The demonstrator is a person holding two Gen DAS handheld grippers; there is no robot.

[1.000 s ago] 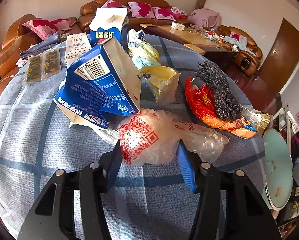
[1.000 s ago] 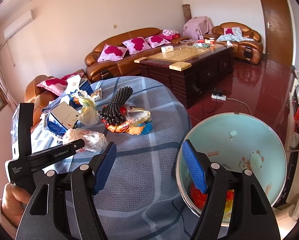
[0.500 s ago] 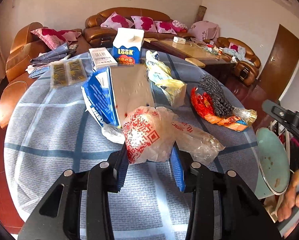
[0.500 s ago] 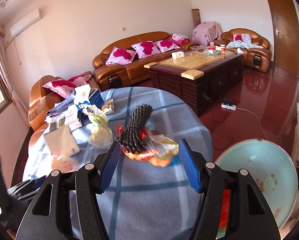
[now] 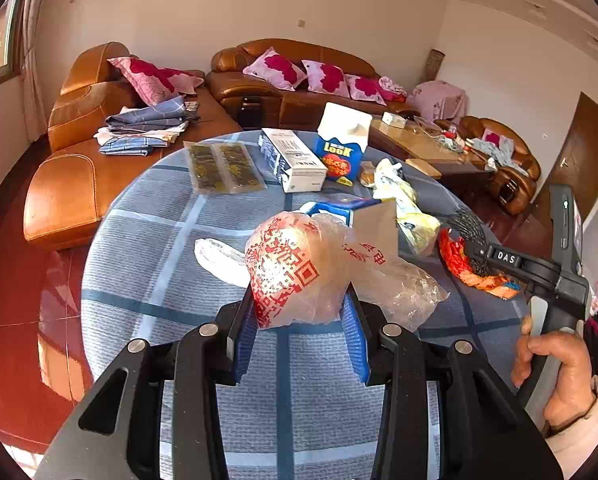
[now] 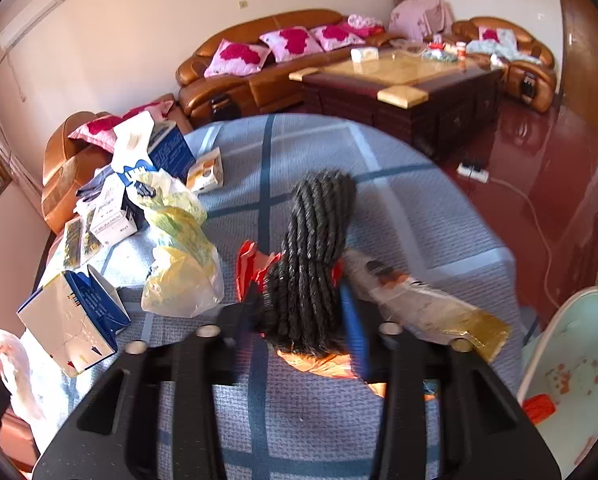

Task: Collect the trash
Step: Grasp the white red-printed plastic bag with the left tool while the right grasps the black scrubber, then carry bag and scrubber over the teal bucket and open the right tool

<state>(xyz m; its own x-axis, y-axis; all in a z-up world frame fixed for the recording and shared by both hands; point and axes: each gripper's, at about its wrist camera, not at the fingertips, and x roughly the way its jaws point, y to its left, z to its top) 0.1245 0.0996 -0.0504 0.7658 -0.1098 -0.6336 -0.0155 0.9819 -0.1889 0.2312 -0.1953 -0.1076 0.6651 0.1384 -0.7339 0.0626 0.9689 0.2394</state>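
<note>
A round bench (image 5: 147, 248) in blue checked cloth carries litter. The left claw (image 5: 301, 332) is clamped on a crumpled clear plastic bag with red print (image 5: 295, 276). The right claw (image 6: 305, 312) is closing around a black braided rope bundle (image 6: 315, 248) lying on orange wrappers.

"LOOK" on carton (image 5: 341, 148); "DAS" on right gripper (image 5: 506, 257)

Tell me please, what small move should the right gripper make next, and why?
Probably finish closing, then lift. The right gripper is closing its jaws around the near end of the black coiled rope, which lies between the pads on an orange wrapper. The light green bin stands open at the table's right edge, a likely place to drop it.
</note>
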